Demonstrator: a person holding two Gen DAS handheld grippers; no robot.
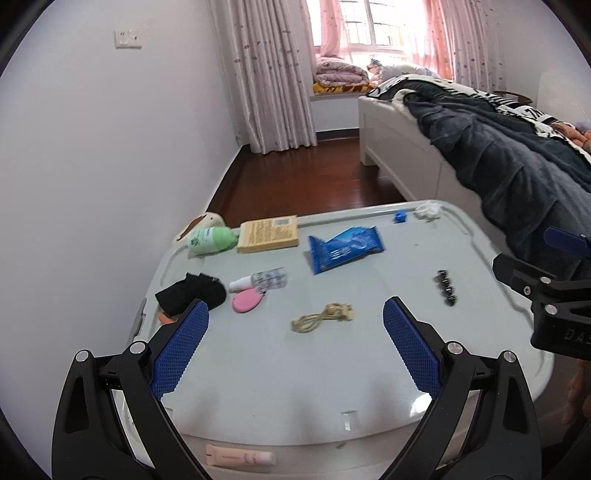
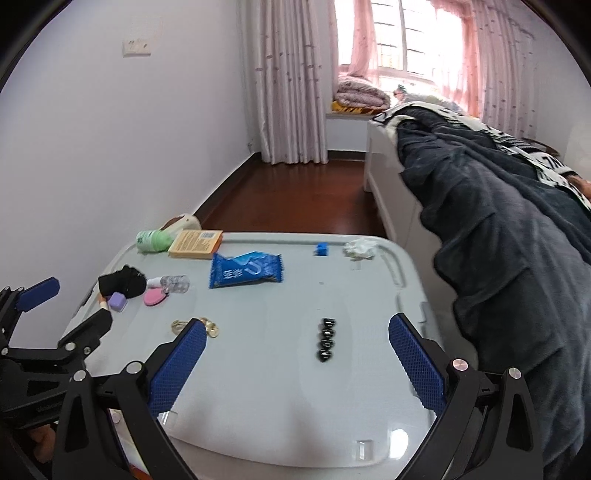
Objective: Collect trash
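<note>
Seemingly nothing has been collected yet: the crumpled tissue (image 2: 360,246) and blue wrapper (image 2: 245,270) lie untouched on the counter (image 2: 277,387), both grippers' fingers (image 1: 410,343) (image 2: 415,360) held apart, empty

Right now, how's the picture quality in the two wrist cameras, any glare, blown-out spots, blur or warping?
Left wrist view: the window is blown out to white, the walls bow from fisheye, and dark corners vignette the frame. Right wrist view: the window is again overexposed, soft glare patches sit on the near edge of the grey bin lid, and the blue wipes packet looks slightly soft.
</note>
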